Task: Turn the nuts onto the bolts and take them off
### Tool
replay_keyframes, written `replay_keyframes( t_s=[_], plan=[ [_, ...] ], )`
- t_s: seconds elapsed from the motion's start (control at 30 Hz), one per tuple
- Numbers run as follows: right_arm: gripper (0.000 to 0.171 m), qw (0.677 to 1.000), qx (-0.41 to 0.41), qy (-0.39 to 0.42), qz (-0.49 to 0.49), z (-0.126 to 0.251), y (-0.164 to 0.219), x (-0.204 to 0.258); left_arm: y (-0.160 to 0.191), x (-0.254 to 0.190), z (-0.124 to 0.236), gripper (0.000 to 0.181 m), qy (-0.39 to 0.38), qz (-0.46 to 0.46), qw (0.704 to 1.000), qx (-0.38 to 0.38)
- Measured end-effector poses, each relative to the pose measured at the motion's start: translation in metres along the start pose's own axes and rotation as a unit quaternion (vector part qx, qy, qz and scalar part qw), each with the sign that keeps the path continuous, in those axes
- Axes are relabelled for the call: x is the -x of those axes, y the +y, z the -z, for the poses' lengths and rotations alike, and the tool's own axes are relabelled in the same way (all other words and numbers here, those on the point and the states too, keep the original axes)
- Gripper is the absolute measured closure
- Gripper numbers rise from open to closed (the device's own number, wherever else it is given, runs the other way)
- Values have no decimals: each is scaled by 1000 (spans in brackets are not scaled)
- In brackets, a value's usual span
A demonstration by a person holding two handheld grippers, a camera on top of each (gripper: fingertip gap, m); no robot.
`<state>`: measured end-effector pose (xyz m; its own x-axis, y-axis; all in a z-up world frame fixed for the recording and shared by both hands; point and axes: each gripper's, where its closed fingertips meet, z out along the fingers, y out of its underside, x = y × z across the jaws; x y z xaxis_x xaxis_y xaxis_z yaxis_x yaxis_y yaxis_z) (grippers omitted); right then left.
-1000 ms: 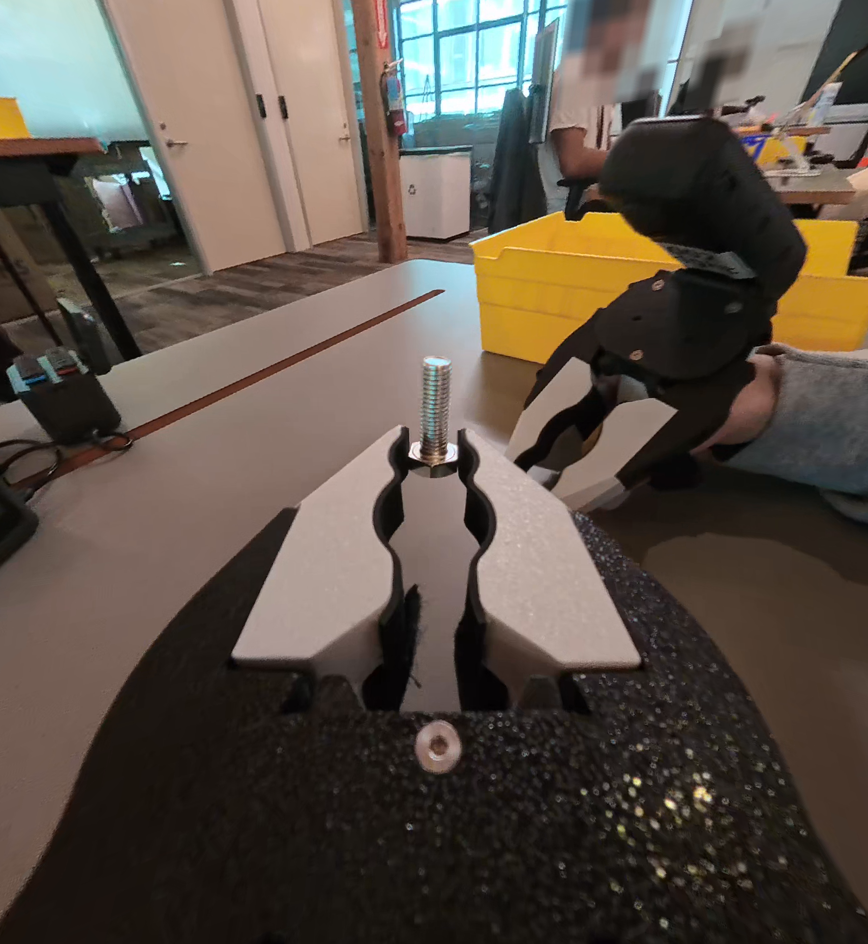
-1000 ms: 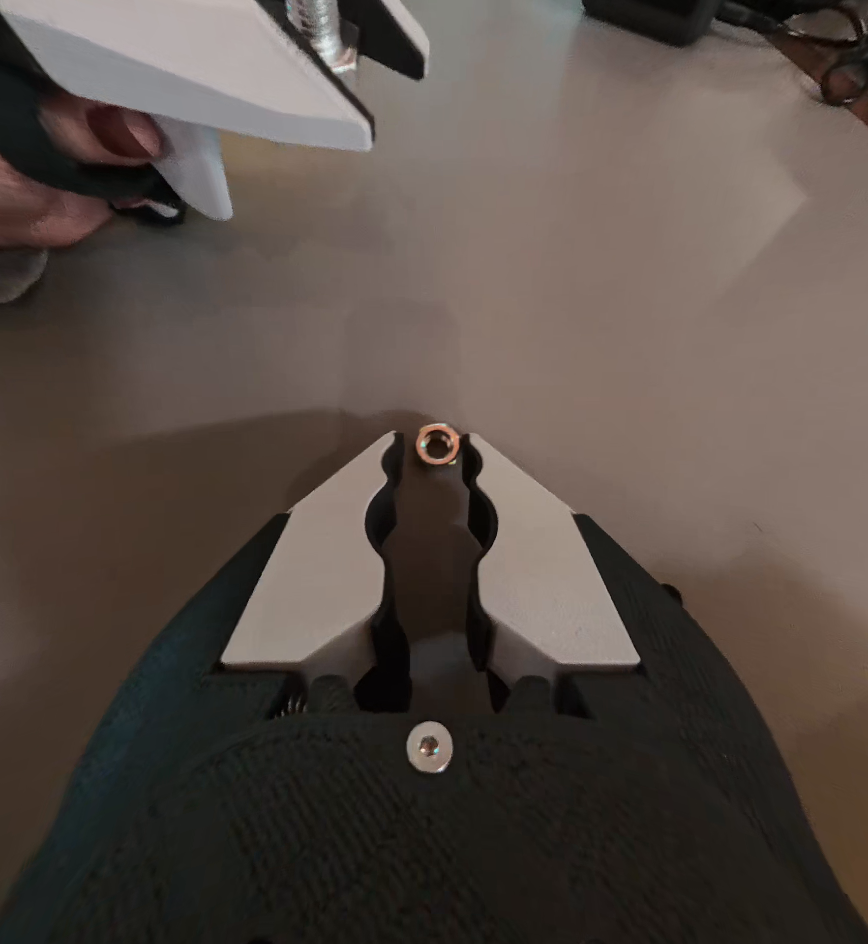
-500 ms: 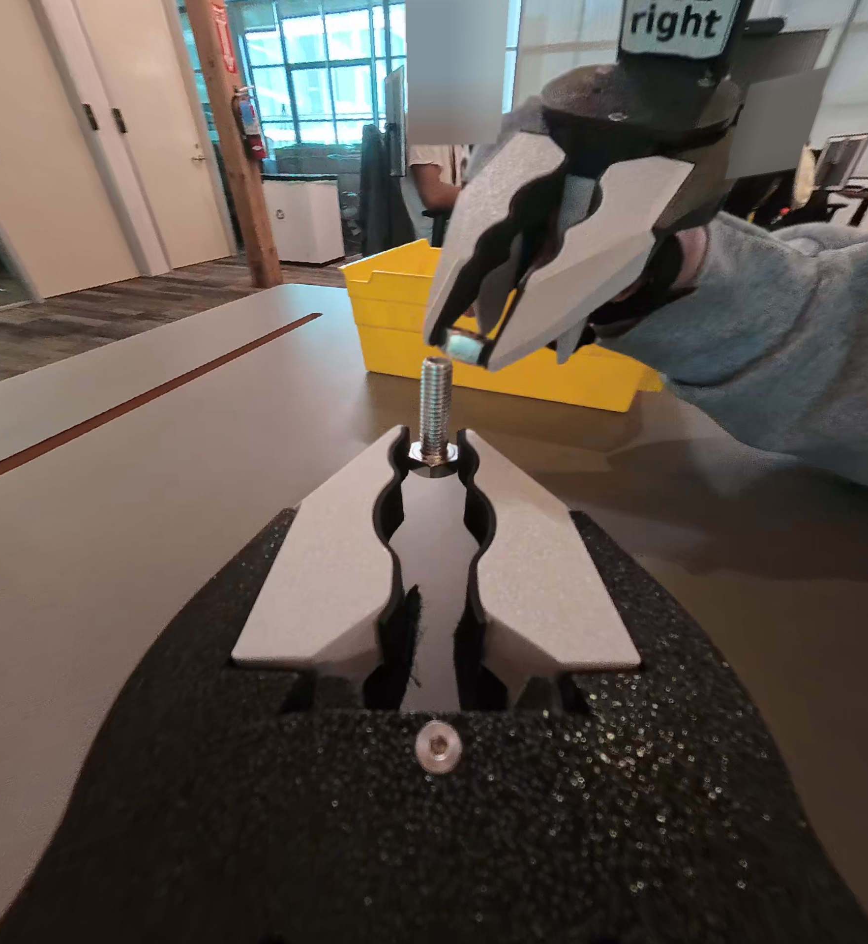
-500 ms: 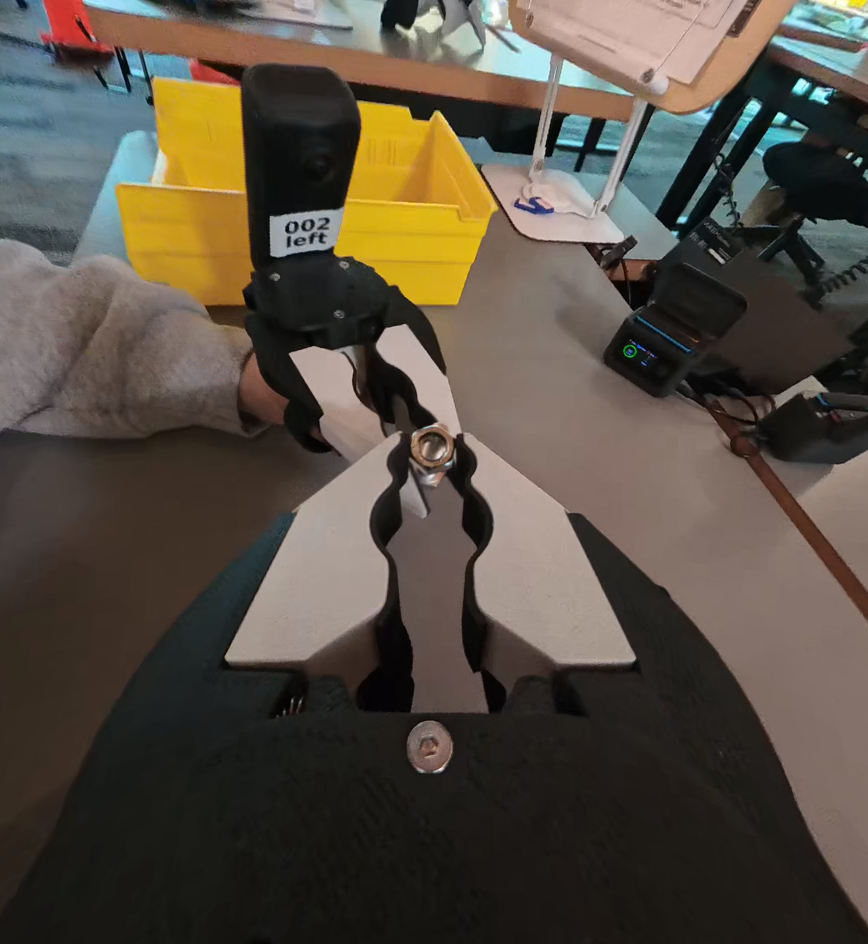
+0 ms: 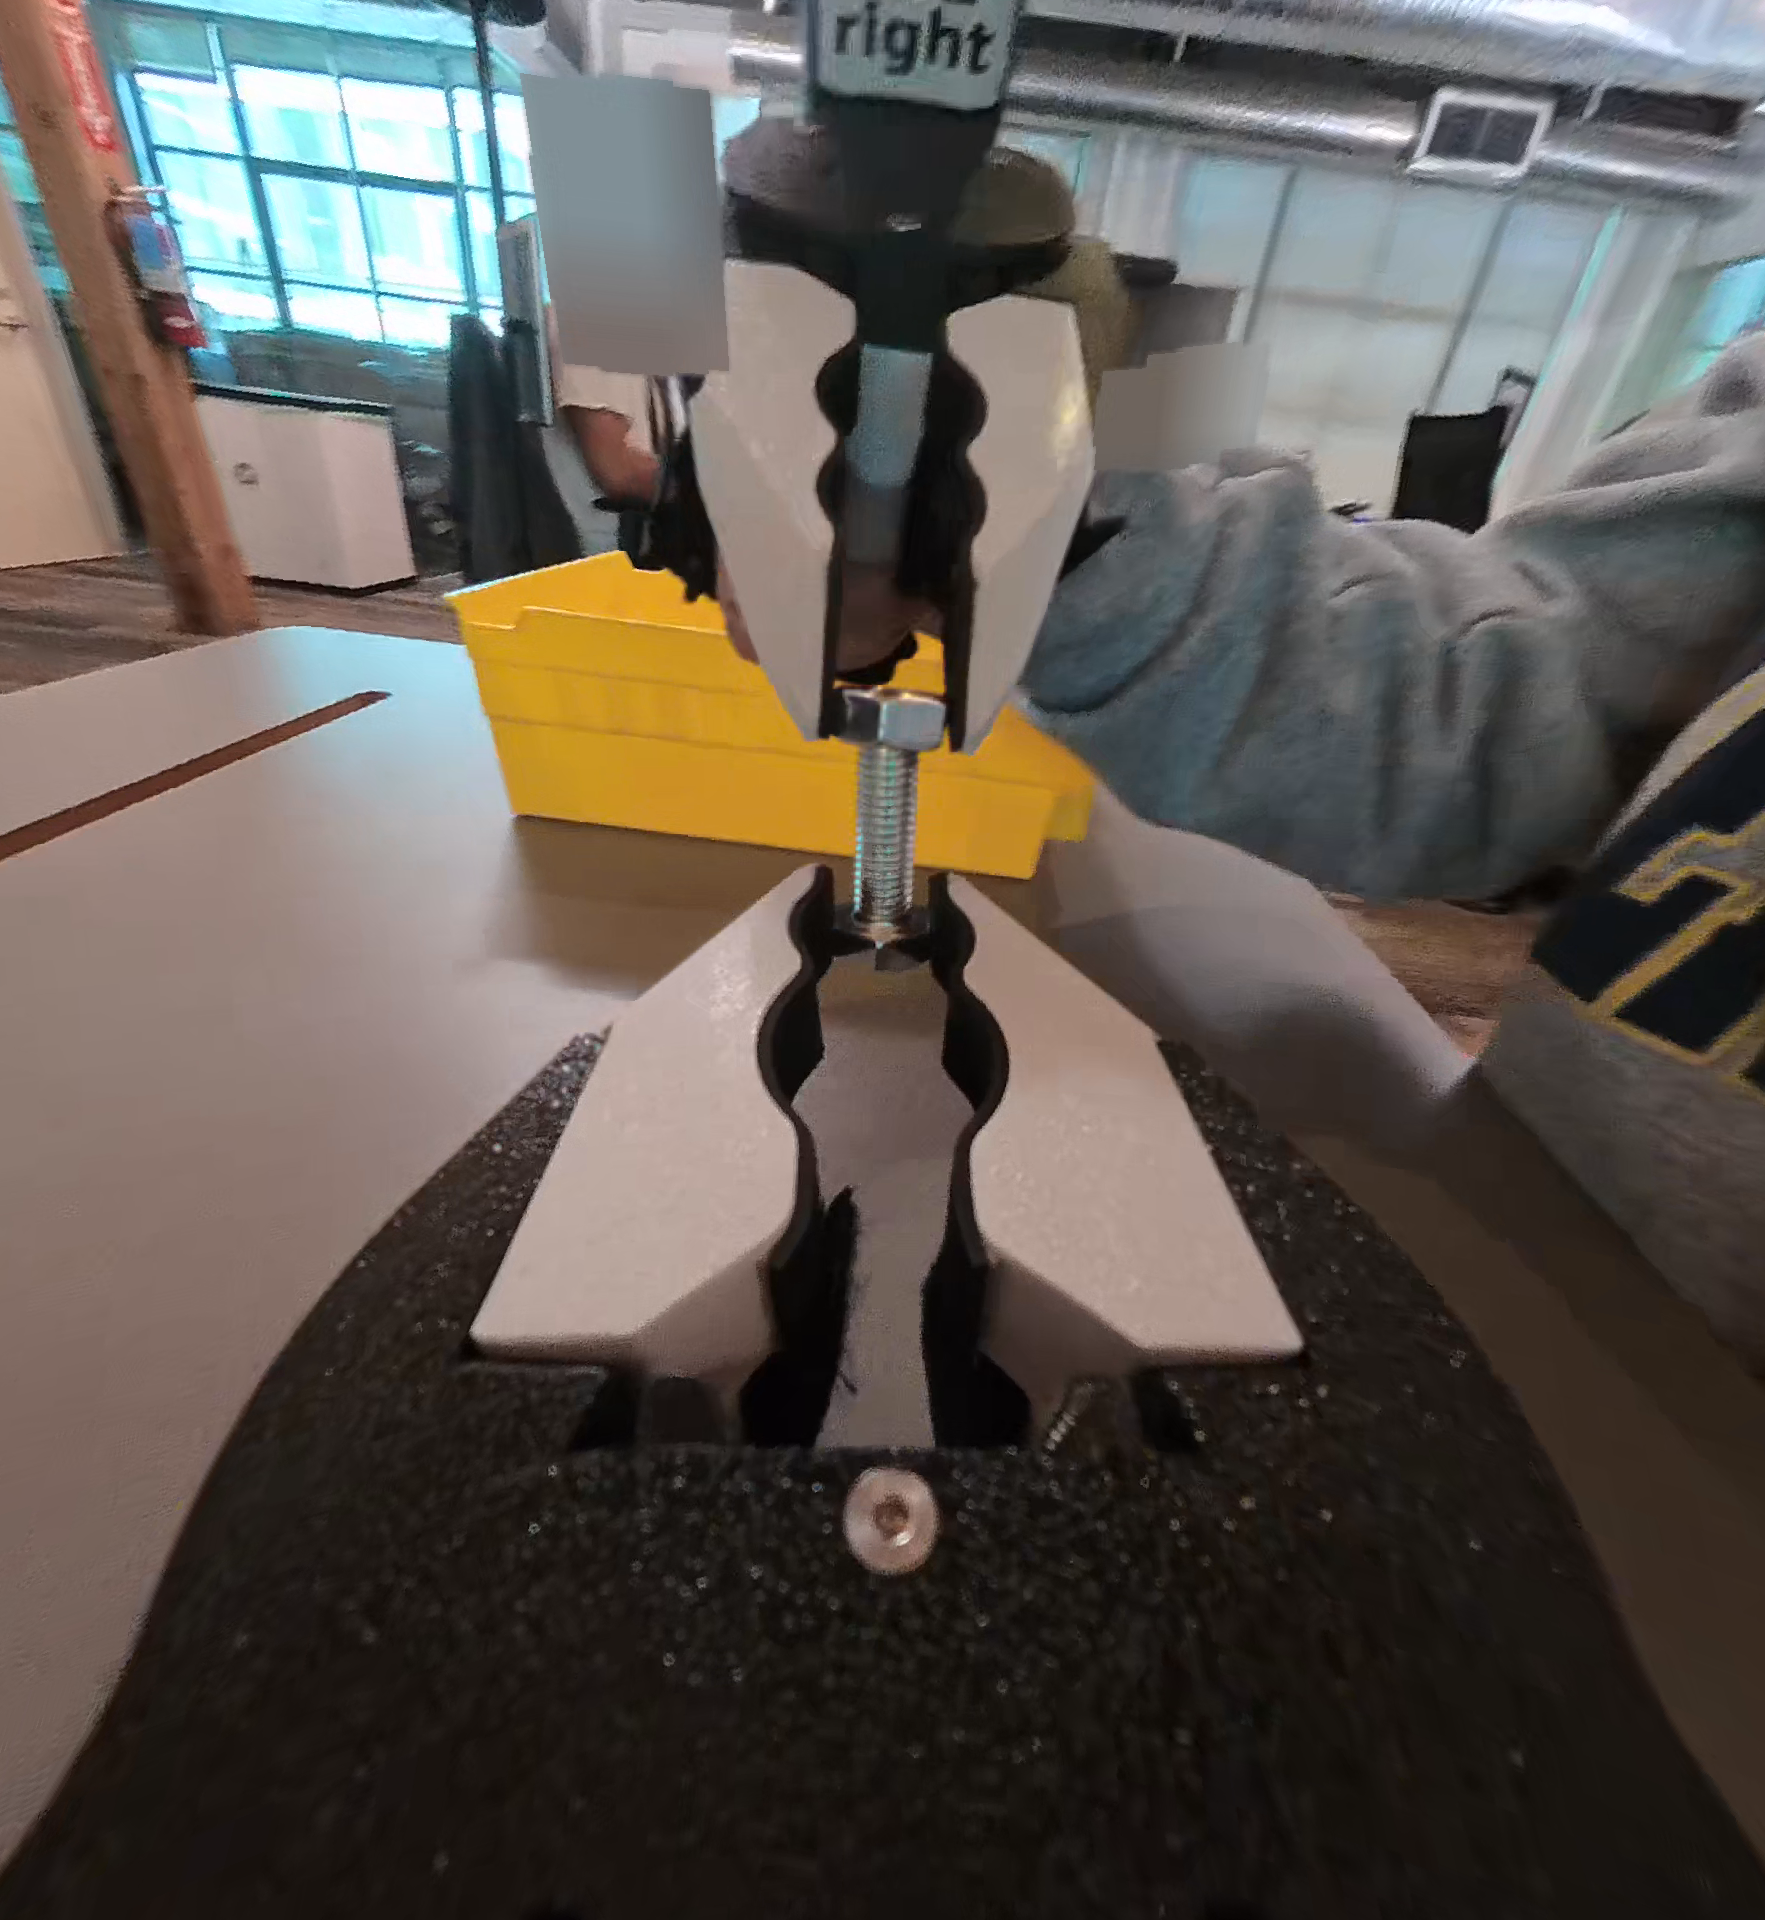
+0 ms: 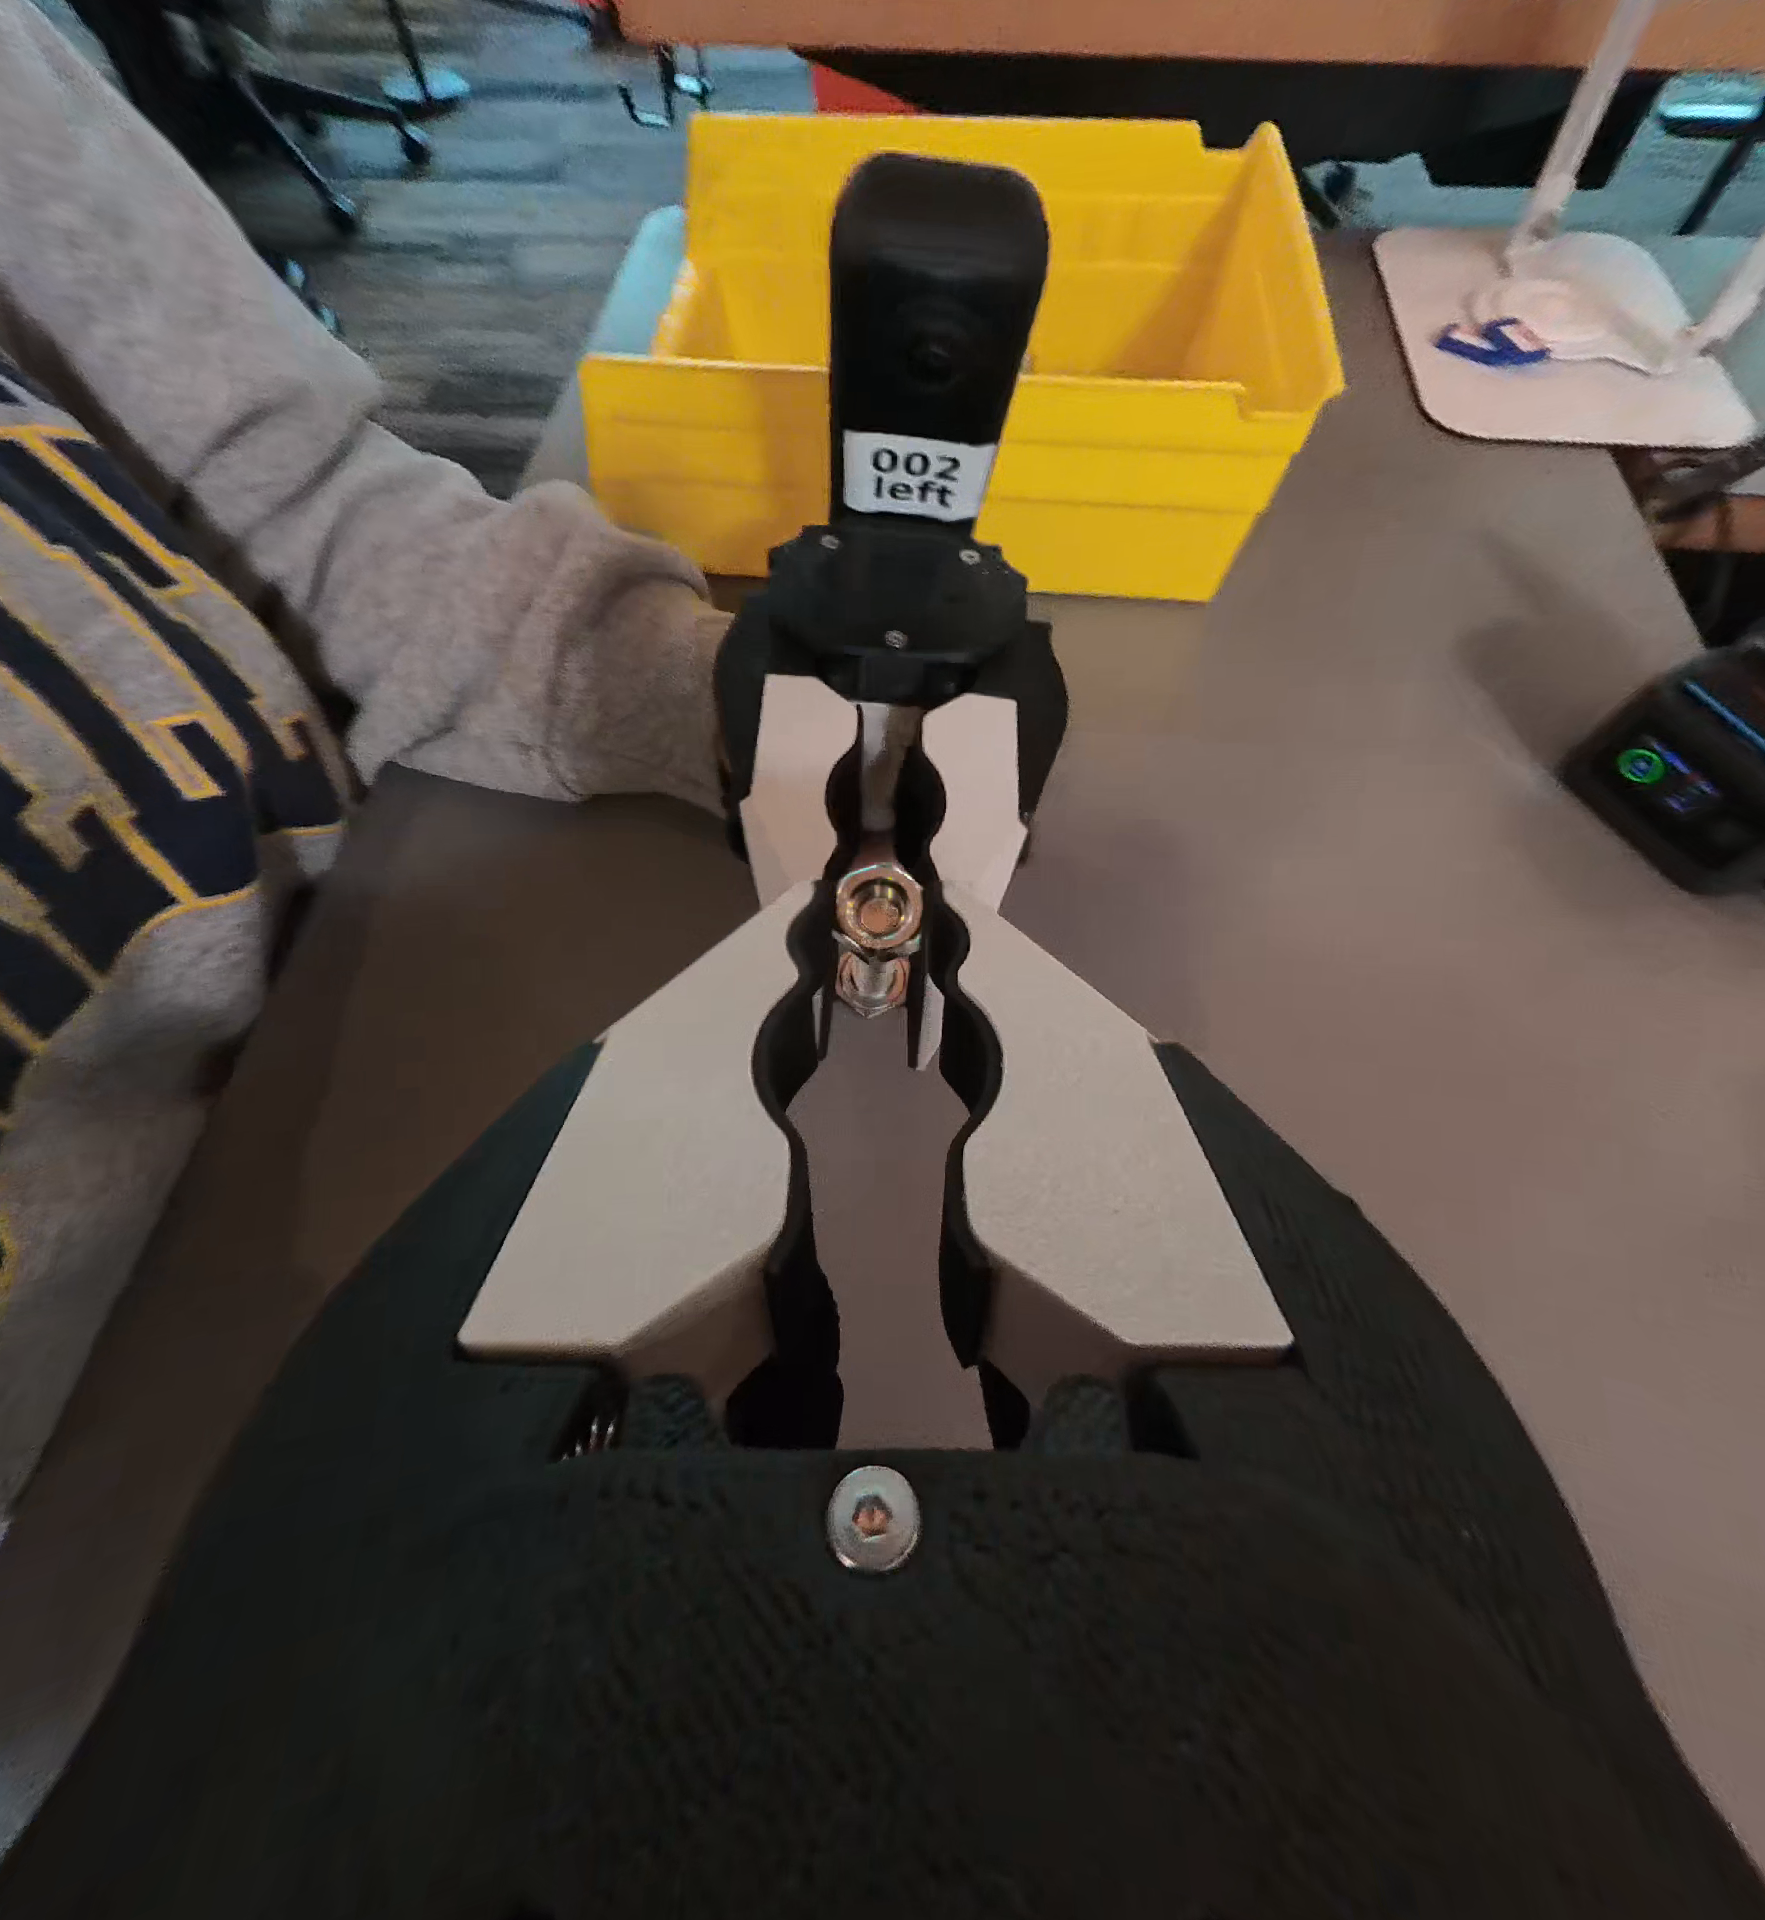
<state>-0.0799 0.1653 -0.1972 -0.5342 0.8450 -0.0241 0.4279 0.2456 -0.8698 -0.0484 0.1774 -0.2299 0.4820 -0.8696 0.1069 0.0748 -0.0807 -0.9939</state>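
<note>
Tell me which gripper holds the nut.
The right gripper, pointing down from above, grips the nut at the bolt's top; the left gripper clamps the bolt's head.

You work over a smooth grey bench (image 6: 1377,935). A yellow bin (image 6: 1117,468) sits on it at the far side, and beside the bin is a flat white stand base (image 6: 1584,353). A small black box with a lit screen (image 6: 1709,790) rests near one edge. A dark line (image 5: 161,779) runs along the bench top
</note>
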Motion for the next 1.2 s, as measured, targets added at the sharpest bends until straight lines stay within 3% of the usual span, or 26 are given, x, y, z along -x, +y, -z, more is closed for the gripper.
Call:
replay_keyframes(
  t_s=[0.1, 0.37, 0.53, 0.8, 0.97, 1.07, 1.2],
  plan=[
    [155, 1000, -5, 7, -21, -4, 1, -3, 3, 3, -1, 165, -15, -3, 1000, 10],
    [155, 969, 52, 217, -110, 0, 21, -31, 17, 37, -3, 165, -159, -34, 984, 68],
    [155, 946, 21, 298, -126, 1, 25, -34, 22, 41, -4, 165, -180, -39, 979, 86],
    [155, 949, -23, 288, -127, 2, 22, -32, 19, 38, -5, 165, -159, -24, 984, 72],
    [155, 949, 63, 266, -158, 3, 38, -27, 32, 38, -9, 165, -168, -66, 976, 123],
    [155, 956, 127, 237, -116, 2, 45, -22, 39, 36, -11, 165, -165, -89, 971, 148],
    [155, 963, 114, 202, -138, 3, 36, -22, 32, 33, -11, 165, -151, -72, 978, 122]
  ],
)
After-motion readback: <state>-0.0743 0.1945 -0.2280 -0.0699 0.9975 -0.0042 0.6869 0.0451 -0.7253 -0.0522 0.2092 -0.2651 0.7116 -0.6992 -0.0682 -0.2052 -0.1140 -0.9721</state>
